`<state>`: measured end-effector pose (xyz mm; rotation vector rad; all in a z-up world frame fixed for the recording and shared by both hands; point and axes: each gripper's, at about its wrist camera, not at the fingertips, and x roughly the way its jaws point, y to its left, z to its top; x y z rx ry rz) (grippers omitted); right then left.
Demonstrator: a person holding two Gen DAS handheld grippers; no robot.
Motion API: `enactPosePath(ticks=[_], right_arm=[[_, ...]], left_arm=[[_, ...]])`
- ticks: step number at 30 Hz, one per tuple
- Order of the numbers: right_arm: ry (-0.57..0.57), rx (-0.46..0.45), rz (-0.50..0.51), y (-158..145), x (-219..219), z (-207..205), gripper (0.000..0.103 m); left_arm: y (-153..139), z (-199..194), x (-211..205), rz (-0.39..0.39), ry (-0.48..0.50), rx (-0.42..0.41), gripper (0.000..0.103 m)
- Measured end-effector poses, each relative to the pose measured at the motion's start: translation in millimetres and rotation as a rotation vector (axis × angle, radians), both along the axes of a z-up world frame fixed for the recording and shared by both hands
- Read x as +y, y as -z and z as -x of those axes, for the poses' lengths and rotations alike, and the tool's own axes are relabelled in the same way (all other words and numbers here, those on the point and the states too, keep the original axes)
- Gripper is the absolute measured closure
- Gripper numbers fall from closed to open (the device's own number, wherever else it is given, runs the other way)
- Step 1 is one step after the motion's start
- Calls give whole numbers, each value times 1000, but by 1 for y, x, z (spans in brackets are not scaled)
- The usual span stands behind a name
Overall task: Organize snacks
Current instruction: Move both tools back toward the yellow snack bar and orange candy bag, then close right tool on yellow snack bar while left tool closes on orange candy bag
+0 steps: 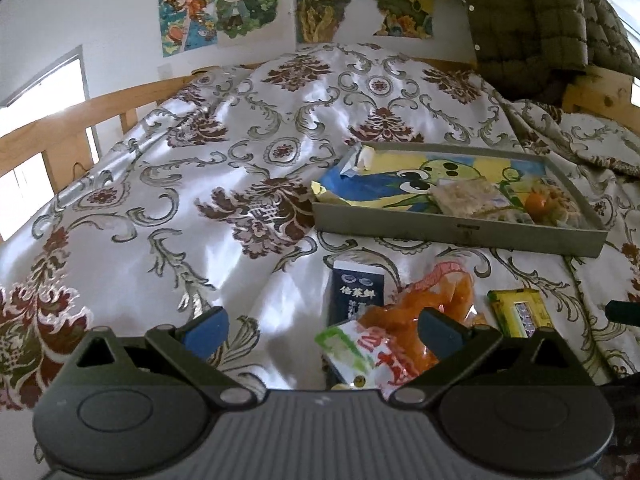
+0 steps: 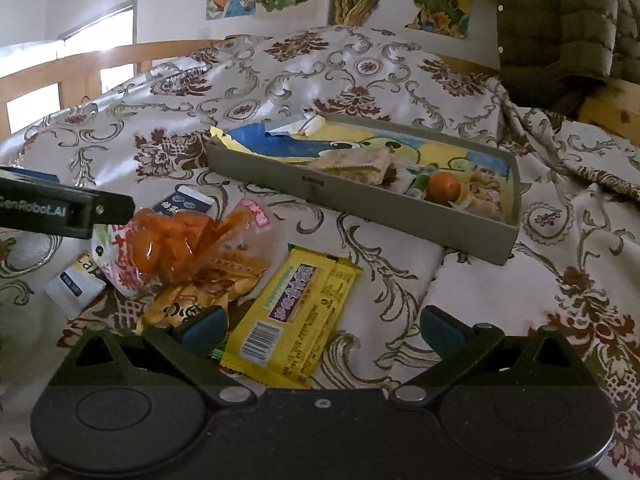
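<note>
A: Both grippers?
B: Left gripper point(image 1: 322, 330) and right gripper point(image 2: 322, 328) are spread wide, holding nothing, over the snack pile point(image 2: 180, 256).
A: The tray?
B: The grey tray point(image 2: 360, 208) lies beyond the pile, holding a clear packet point(image 2: 356, 164), an orange point(image 2: 444, 187) and small sweets.
A: Surface?
B: A floral bedspread point(image 1: 160, 184); posters point(image 1: 218, 0) on the wall.
A: Loose snacks?
B: A yellow bar point(image 2: 296, 308) and an orange bag point(image 2: 172, 240), beside the tray.

Floral bedspread point(image 1: 248, 128) over wooden bed frame point(image 1: 60, 120) — cartoon posters point(image 1: 218, 4) on wall, green quilted jacket point(image 1: 536, 20) hanging at right, window point(image 1: 44, 80) at left.
</note>
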<state>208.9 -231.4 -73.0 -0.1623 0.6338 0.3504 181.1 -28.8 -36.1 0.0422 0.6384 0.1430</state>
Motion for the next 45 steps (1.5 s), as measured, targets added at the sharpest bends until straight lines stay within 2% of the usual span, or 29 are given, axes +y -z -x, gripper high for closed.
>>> enactPosePath(ticks=[9, 12, 17, 23, 30, 33, 38, 43, 45], right_arm=[[-35, 3, 21, 7, 8, 3, 1], [-51, -6, 35, 8, 12, 5, 1], [-62, -14, 46, 12, 20, 5, 1], [-53, -22, 36, 11, 19, 4, 1], [-17, 8, 27, 12, 14, -1, 1], [-18, 17, 28, 14, 13, -1, 1], [-11, 16, 34, 13, 13, -1, 1], [20, 13, 67, 13, 10, -1, 1], [61, 8, 115, 13, 9, -2, 2]], left_arm=[[4, -15, -11, -4, 153, 42, 0], [6, -24, -19, -27, 215, 65, 0], [15, -47, -31, -83, 286, 168, 0], [22, -59, -32, -53, 288, 211, 0], [28, -64, -37, -61, 297, 245, 0], [30, -65, -40, -81, 284, 248, 1], [29, -68, -38, -57, 256, 261, 1], [26, -66, -38, -58, 250, 273, 6], [24, -64, -38, -51, 262, 278, 8]])
